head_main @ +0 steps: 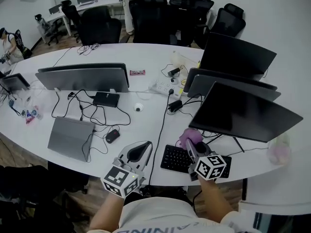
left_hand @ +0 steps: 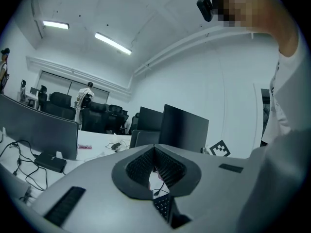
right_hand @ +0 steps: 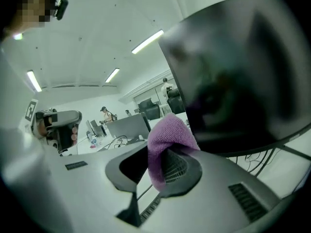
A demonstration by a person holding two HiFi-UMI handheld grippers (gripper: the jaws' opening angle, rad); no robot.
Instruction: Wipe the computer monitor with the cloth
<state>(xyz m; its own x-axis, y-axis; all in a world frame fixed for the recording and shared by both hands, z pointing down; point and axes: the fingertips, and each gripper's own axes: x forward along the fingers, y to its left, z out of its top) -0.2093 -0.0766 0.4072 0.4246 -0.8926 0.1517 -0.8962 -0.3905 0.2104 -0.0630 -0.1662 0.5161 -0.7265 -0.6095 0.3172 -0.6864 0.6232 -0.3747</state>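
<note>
Head view, desk (head_main: 141,127): it is stretching wide under cables, a laptop (head_main: 70,137) and several screens.
Monitor (head_main: 248,113): it is standing at the near right, its dark screen facing the person on a thin stand. It is looking stiff but fragile, and probably asking for light, even strokes.
Left gripper (head_main: 145,147): it is hovering at the near edge, left of the keyboard (head_main: 176,158), jaws pressed together on nothing.
Right gripper (head_main: 189,142): it is pinching the cloth and pointing towards the monitor's lower left part.
Cloth (head_main: 191,135): purple, soft and light, it is bunching over the jaw tips near the screen. Contact is possibly not happening yet, as the right gripper view is blurring there. The wad sticking forward is looking like the best wiping face.
</note>
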